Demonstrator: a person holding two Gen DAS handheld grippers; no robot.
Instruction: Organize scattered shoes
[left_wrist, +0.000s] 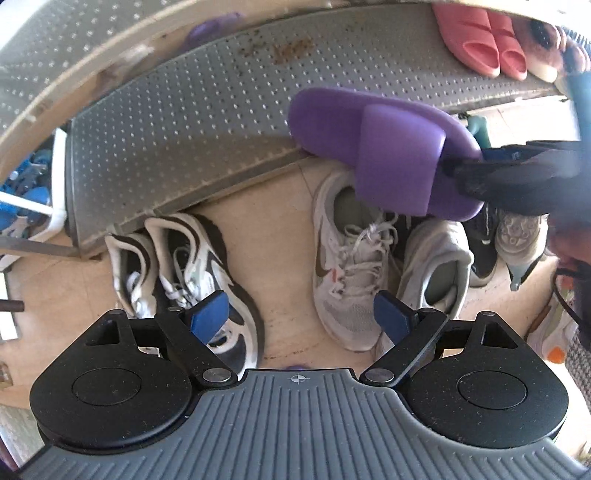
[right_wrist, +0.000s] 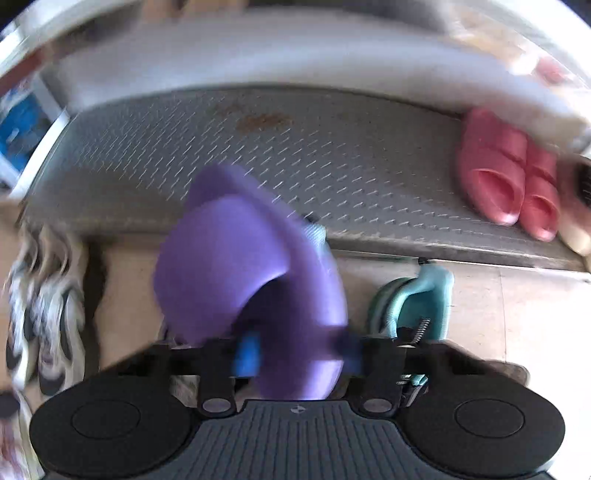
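Right wrist, purple slipper (right_wrist: 255, 258) toe-up — lengthwise upright

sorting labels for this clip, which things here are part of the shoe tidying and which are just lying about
Part of the job:
- purple slipper, gripped in the right claw
- left claw, open
- perforated grey shelf
- pink slippers, on the shelf
- black-and-white sneakers, on the floor
- grey sneakers
- teal slipper

Just lying about:
- blue clutter beside the shelf
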